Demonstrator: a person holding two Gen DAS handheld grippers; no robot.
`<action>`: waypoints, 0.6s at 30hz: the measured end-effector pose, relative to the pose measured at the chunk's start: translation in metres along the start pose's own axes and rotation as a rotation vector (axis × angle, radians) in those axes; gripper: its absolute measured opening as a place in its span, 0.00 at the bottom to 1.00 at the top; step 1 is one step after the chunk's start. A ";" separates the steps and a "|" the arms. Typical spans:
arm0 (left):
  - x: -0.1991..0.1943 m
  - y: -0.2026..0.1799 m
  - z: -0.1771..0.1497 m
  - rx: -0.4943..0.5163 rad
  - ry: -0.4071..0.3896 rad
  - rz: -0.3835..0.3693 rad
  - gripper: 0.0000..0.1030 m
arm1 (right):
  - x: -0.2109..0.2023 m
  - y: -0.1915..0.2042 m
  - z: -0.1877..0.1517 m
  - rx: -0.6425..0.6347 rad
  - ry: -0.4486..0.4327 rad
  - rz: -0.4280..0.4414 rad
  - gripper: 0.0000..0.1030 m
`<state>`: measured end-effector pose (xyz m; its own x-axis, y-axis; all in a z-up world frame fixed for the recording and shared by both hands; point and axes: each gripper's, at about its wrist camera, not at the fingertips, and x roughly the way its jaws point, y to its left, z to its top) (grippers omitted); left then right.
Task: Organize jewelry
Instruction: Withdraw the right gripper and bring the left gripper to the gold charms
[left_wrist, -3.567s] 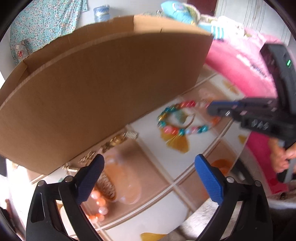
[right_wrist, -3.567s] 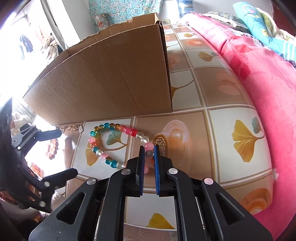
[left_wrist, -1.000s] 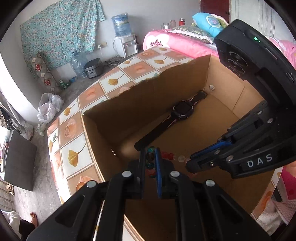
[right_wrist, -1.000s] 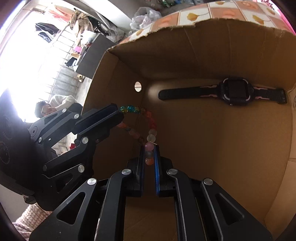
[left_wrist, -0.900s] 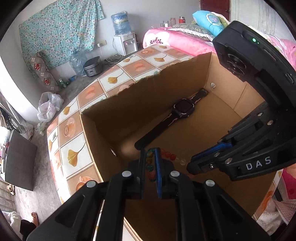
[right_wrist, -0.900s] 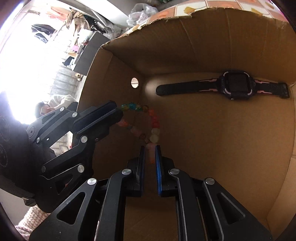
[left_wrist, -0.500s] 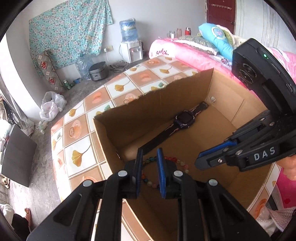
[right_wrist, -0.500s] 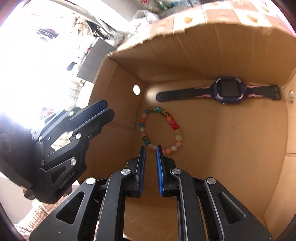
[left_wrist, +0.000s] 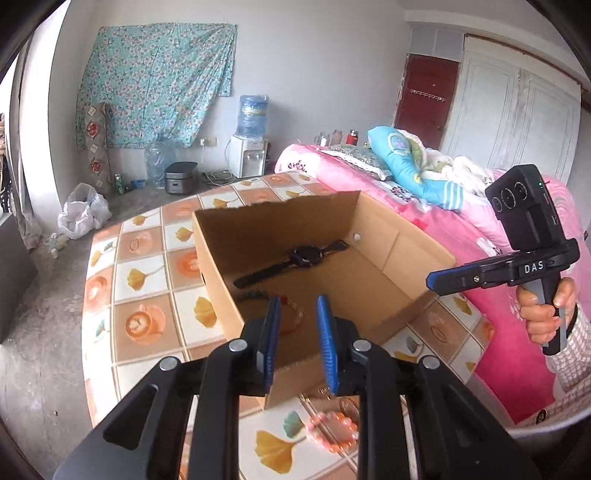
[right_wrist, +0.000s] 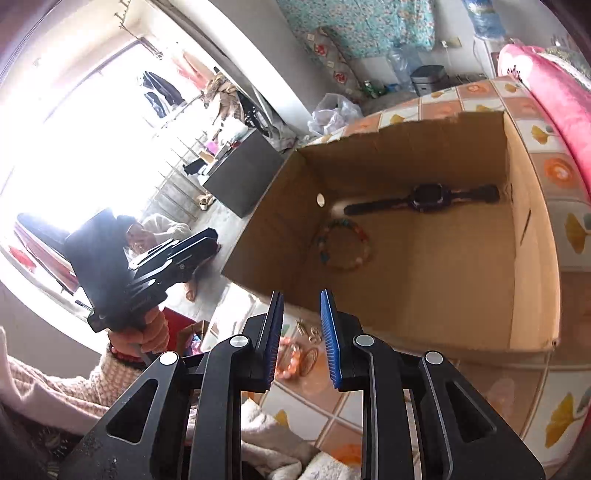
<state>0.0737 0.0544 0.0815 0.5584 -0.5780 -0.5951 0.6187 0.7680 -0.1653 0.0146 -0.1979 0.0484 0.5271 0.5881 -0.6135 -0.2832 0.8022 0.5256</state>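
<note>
An open cardboard box (left_wrist: 373, 221) stands on the tiled floor mat. On its bottom lie a black watch (left_wrist: 306, 256) and a multicoloured bead bracelet (right_wrist: 343, 245); both also show in the other view, watch (right_wrist: 428, 197) and bracelet (left_wrist: 255, 295), the bracelet partly hidden there by the box wall. My left gripper (left_wrist: 298, 301) hovers over the near corner of the box, its jaws opening with nothing between them. My right gripper (right_wrist: 299, 295) is above the near wall of the box (right_wrist: 532, 258), jaws opening too, nothing held.
In front of the box lie an orange bead bracelet (left_wrist: 330, 432) and small gold pieces (right_wrist: 308, 332). A pink bed (left_wrist: 491, 229) runs along the right. A hand (left_wrist: 543, 314) holds the right gripper (left_wrist: 430, 282). The left gripper (right_wrist: 212, 236) shows at the left.
The bead bracelet was let go and now lies on the box bottom. Both grippers pulled up and back out of the box, and their jaws have parted.
</note>
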 end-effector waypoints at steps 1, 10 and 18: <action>-0.002 -0.001 -0.011 -0.008 0.009 -0.008 0.20 | 0.004 -0.003 -0.007 0.009 0.006 -0.019 0.22; 0.033 -0.012 -0.074 -0.082 0.165 -0.012 0.20 | 0.043 -0.041 -0.026 0.155 0.036 -0.083 0.22; 0.052 0.005 -0.060 -0.138 0.112 0.003 0.20 | 0.047 -0.039 -0.032 0.152 0.011 -0.107 0.22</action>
<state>0.0724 0.0449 0.0023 0.4900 -0.5472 -0.6786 0.5313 0.8046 -0.2652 0.0247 -0.1989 -0.0198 0.5390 0.5020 -0.6764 -0.1015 0.8359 0.5394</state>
